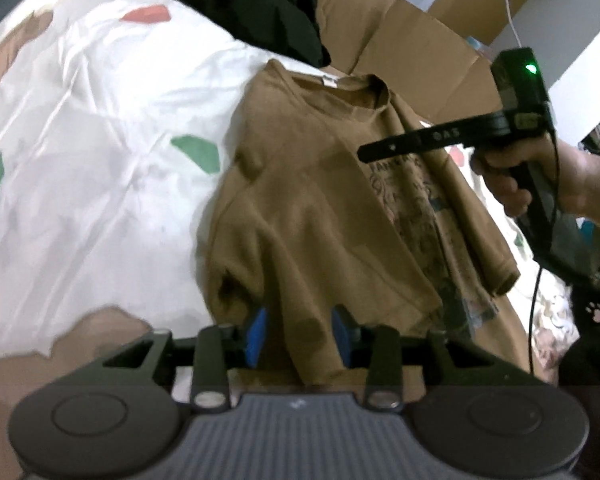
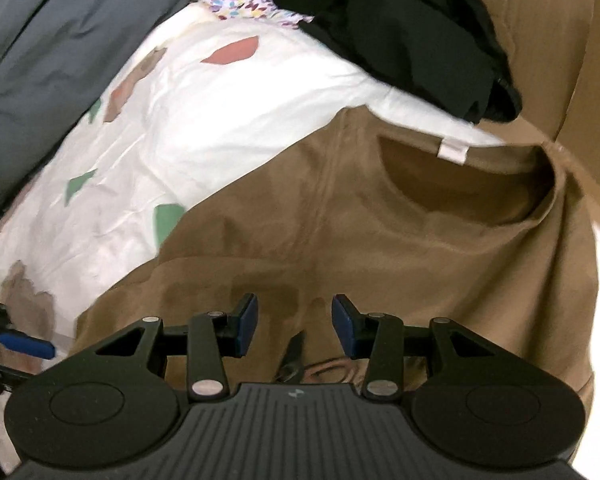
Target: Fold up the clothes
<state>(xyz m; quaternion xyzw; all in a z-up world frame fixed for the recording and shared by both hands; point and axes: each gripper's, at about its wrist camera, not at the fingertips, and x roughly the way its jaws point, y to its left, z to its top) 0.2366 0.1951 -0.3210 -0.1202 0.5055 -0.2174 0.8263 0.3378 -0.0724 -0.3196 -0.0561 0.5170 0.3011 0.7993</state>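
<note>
The brown T-shirt (image 1: 312,200) lies on the white patterned duvet (image 1: 100,120), its long axis running from the collar at 12 o'clock down to the hem at 6. The left gripper (image 1: 300,334) straddles the near edge, jaws parted with cloth between them, not clenched. The right gripper (image 2: 294,326) hovers over the chest, jaws released.

Black left gripper (image 1: 300,334) with blue pads, silver screws, ribbed grey body.
</note>
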